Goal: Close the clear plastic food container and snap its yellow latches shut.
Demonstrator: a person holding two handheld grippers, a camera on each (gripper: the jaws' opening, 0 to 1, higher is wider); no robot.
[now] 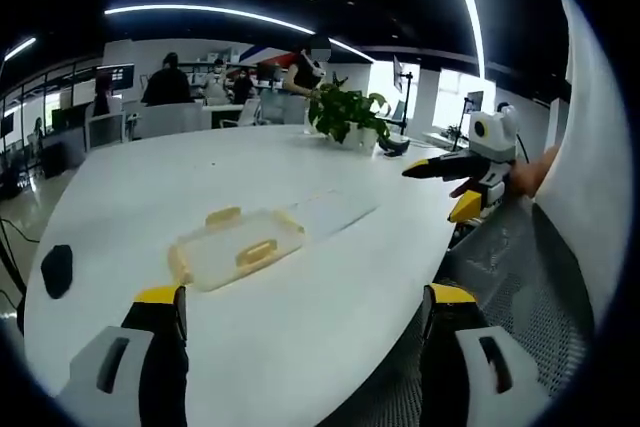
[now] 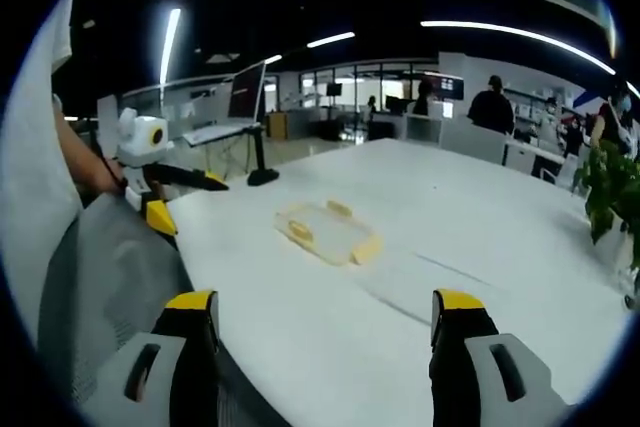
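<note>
Both views are evenly lit from above by long ceiling light strips (image 1: pixel 200 13), which curve with the fisheye bend toward the frame edges. Bright windows (image 1: pixel 455 87) at upper right of the left gripper view blow out. The white bench (image 2: pixel 480 237) shows mild glare, faint shadows and soft focus.

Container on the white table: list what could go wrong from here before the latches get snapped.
1. The container sits loose on the smooth table; pressing a latch from the side could push it away rather than snap it.
2. The clear lid beside it is hard to see, so a claw might miss its edge.
3. Both claws, left and right, are open and well back; a fast approach could knock the container.
</note>
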